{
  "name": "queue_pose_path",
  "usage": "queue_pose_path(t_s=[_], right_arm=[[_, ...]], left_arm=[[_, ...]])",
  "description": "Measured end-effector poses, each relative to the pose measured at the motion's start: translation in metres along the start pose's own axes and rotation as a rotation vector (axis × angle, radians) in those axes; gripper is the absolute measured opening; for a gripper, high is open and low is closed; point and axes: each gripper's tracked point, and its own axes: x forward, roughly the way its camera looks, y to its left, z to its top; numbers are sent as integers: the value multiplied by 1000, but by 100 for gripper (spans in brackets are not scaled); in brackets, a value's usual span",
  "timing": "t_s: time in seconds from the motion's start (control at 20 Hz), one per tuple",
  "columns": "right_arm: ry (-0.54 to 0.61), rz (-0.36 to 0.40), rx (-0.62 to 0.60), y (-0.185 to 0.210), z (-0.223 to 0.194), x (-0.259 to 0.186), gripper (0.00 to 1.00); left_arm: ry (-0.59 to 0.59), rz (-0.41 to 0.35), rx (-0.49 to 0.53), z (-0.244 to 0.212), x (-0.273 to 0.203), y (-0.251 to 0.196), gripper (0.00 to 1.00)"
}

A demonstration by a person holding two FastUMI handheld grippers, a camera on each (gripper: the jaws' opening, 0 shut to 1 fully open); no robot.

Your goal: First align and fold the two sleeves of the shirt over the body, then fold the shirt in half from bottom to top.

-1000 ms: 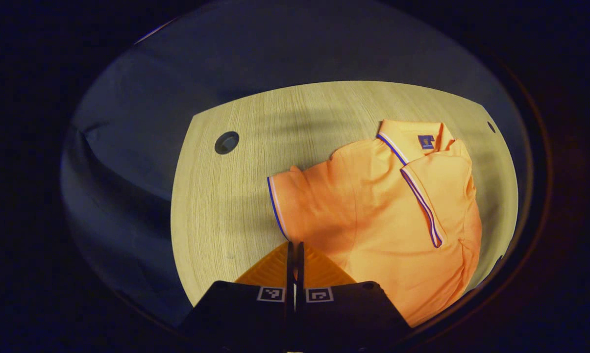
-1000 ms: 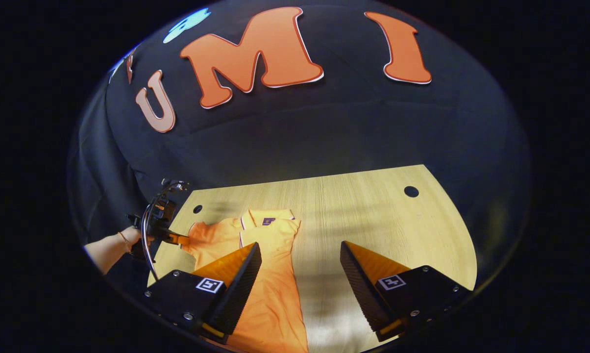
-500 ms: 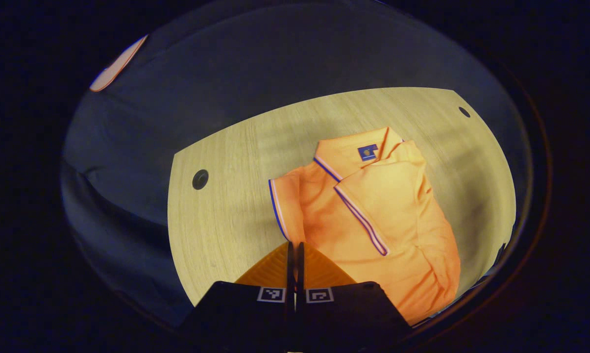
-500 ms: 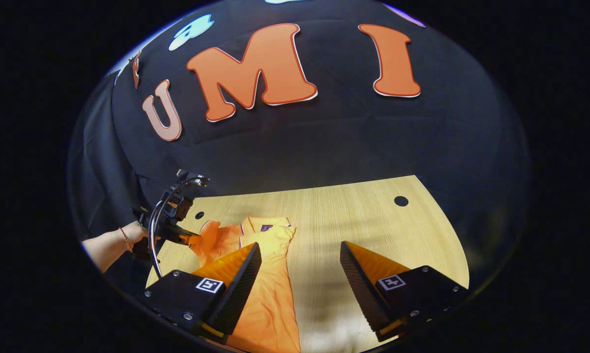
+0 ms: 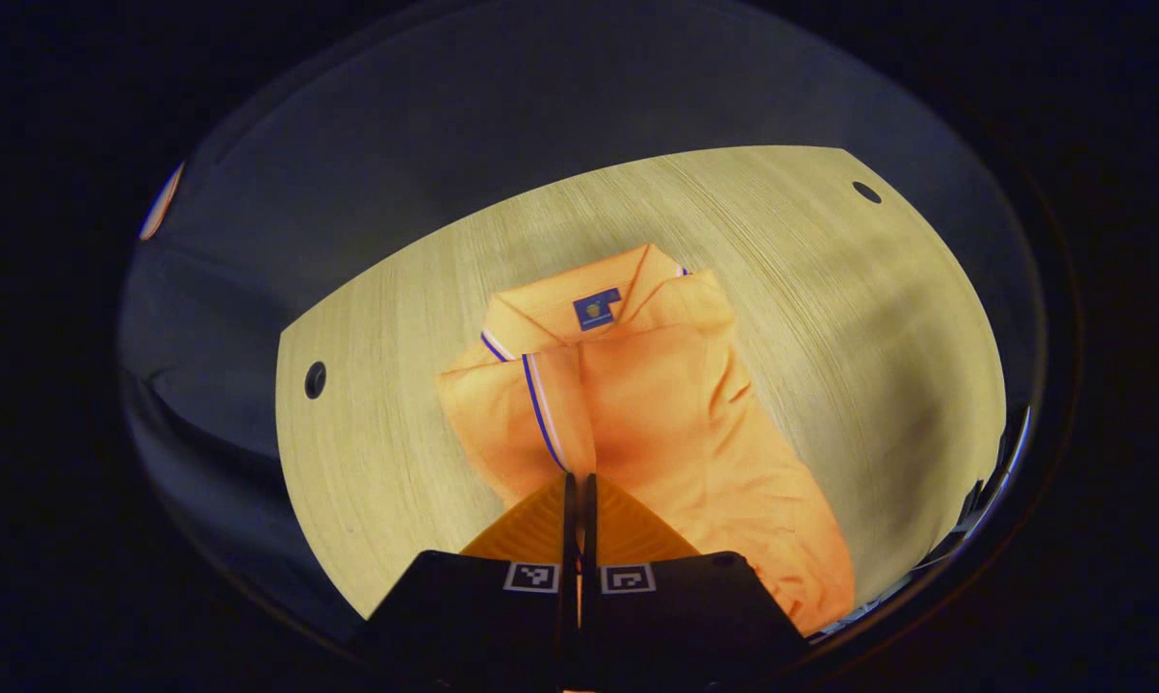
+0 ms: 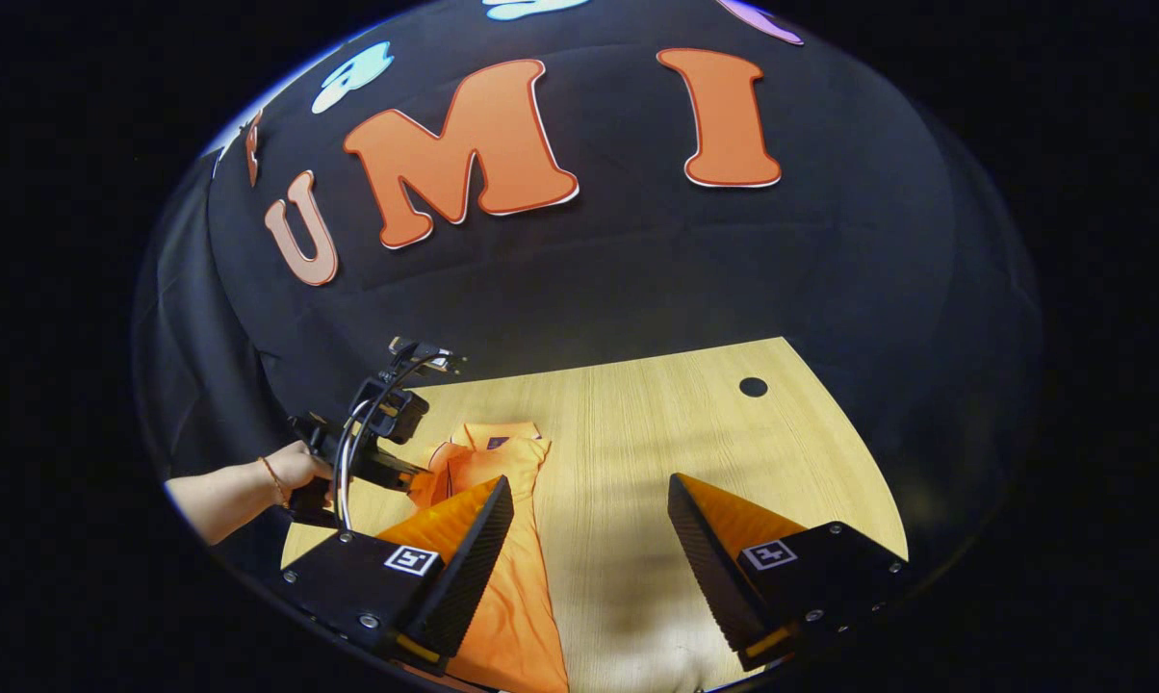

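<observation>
Left gripper (image 5: 578, 478) has carried sleeve (image 5: 517, 423) over shirt (image 5: 676, 414).

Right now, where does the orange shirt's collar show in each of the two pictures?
Left gripper view: the collar sits just above centre, at the shirt's far end.
Right gripper view: the collar is small, left of centre, beside the left tongs.
Shared landmark: the collar's blue label.

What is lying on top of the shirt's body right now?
Both sleeves are folded onto the orange shirt, the striped cuff running down its middle. The left gripper, shut, pinches that cuff. Whatever lies beneath the folded layers, including the placket, is covered.
</observation>
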Motion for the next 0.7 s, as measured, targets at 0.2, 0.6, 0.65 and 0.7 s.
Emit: queue_pose_path(t_s=[0.2,0.6,0.65,0.7], right_arm=[[9,-10,11,-8,-3,-2,99],[35,7,4,7,-10,5,99],[41,14,0,12,-10,7,99],[45,21,-7,18,-11,9,99]], left_arm=[[-5,-52,5,6,-1,-30,10],[-146,-170,-61,20,-32,-57,71],[-180,-172,-71,25,-44,-53,96],[-217,-166,-79,27,-51,-46,100]])
